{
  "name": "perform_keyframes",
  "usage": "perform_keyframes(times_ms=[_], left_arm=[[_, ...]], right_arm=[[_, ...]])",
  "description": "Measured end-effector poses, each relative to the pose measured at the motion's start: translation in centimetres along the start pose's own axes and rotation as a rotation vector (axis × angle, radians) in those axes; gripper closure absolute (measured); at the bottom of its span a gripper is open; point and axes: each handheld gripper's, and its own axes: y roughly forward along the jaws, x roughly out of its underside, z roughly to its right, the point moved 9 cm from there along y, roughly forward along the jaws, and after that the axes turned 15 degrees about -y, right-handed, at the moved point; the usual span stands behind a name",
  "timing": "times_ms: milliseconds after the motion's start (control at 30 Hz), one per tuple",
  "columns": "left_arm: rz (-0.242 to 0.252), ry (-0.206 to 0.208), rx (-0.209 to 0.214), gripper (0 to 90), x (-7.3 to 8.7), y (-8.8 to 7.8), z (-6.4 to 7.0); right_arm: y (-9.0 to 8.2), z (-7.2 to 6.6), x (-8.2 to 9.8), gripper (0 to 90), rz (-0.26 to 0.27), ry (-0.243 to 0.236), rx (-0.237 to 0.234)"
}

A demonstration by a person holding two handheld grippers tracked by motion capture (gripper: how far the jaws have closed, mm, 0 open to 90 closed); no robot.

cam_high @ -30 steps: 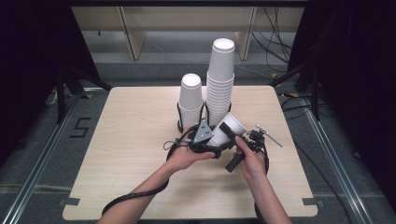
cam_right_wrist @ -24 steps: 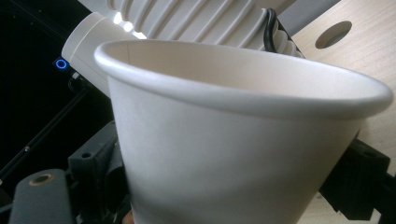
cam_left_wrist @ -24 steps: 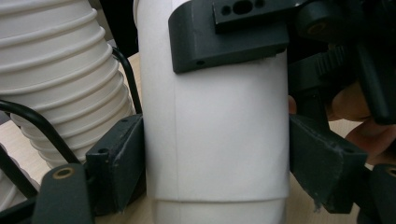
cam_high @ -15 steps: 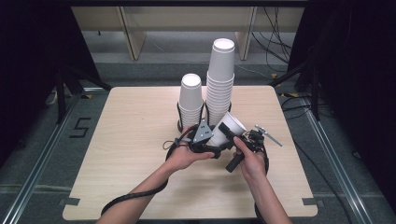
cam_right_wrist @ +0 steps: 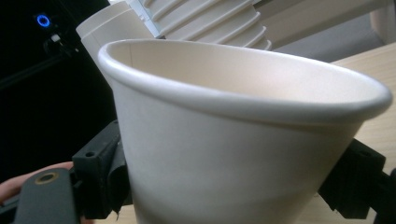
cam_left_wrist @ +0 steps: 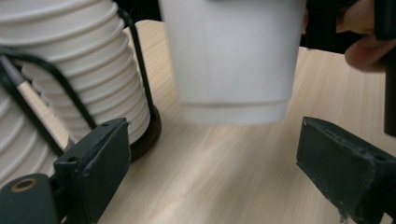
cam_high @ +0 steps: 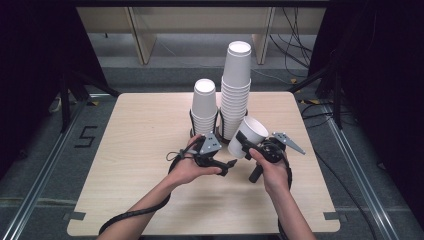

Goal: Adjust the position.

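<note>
While my right claw [cam_high: 243, 143] squeezes a single white paper cup [cam_high: 252, 135] by its smooth tapered wall, the cup sits tilted just right of the frame's centre in the high view, its rolled rim turned up and to the right, held off the desk [cam_high: 125, 150]. Seen along my right claw's own jaws, the cup [cam_right_wrist: 233, 140] has a matte, faintly creamy inside and a thick rounded lip, with a black pad pressed against each side. My left claw [cam_high: 226, 165] has just been opening: its two blocky black jaws stand apart with nothing between them, and in its own view the cup's flat, ringed base [cam_left_wrist: 233, 112] hangs beyond them, above the pale wood-grain surface. Behind both claws, toward the upper middle of the high view, stand two stacks of nested white cups, a short stack [cam_high: 204, 107] and a tall stack [cam_high: 236, 90], each ribbed by its layered rims and ringed by a thin black wire holder [cam_high: 192, 122]. On the grey floor at the left, a black "5" [cam_high: 85, 136] is marked.
</note>
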Motion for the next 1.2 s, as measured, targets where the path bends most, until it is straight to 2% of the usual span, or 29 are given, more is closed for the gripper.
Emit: perform_keyframes(times_ms=[67,233,333,467,700,733,767,833,900,967,1000,1033,1067,1133,1200], left_arm=[[-0.001,-0.023,-0.006,9.7,0.3,-0.8,-0.6],[-0.004,-0.039,-0.012,9.7,0.8,-2.5,-1.6],[0.004,-0.052,-0.021,9.8,1.0,-3.3,-2.2],[0.019,-0.069,-0.030,9.9,1.3,-4.2,-2.7],[0.054,-0.124,-0.051,10.1,2.2,-6.0,-3.8],[0.061,-0.133,-0.056,10.2,2.4,-6.3,-4.0],[0.068,-0.142,-0.061,10.2,2.6,-6.7,-4.2],[0.085,-0.157,-0.072,10.4,2.8,-7.3,-4.7],[0.094,-0.165,-0.090,10.7,3.1,-8.0,-5.2],[0.099,-0.170,-0.088,11.0,3.5,-8.5,-5.5],[0.105,-0.172,-0.100,10.9,3.7,-8.9,-5.8],[0.118,-0.190,-0.112,10.8,3.8,-9.1,-6.1],[0.129,-0.196,-0.115,10.8,3.9,-9.3,-6.3],[0.124,-0.199,-0.126,10.8,4.1,-9.4,-6.7],[0.140,-0.210,-0.144,10.6,4.1,-9.7,-7.1]], right_arm=[[-0.2,0.0,0.1,17.0,-0.011,-0.055,0.011],[-0.6,0.2,0.5,17.0,-0.024,-0.205,0.046],[-0.8,-0.1,0.8,16.9,-0.032,-0.238,0.045],[-0.9,-0.5,1.1,16.8,-0.030,-0.322,0.050],[-1.1,-1.2,1.6,16.7,-0.021,-0.420,0.051],[-1.1,-1.2,1.6,16.7,-0.020,-0.461,0.057],[-1.2,-1.4,1.8,16.7,-0.029,-0.450,0.064],[-1.2,-1.5,1.9,16.7,-0.024,-0.504,0.064],[-1.3,-2.0,2.1,16.6,-0.030,-0.504,0.065],[-1.3,-2.3,2.0,16.6,-0.020,-0.529,0.053],[-1.3,-2.4,1.9,16.6,-0.010,-0.534,0.062],[-1.5,-2.5,2.0,16.7,-0.017,-0.536,0.068],[-1.5,-2.7,1.9,16.6,-0.004,-0.542,0.061],[-1.7,-2.8,2.0,16.7,-0.008,-0.551,0.065],[-1.9,-2.8,2.0,16.6,-0.014,-0.555,0.067]])
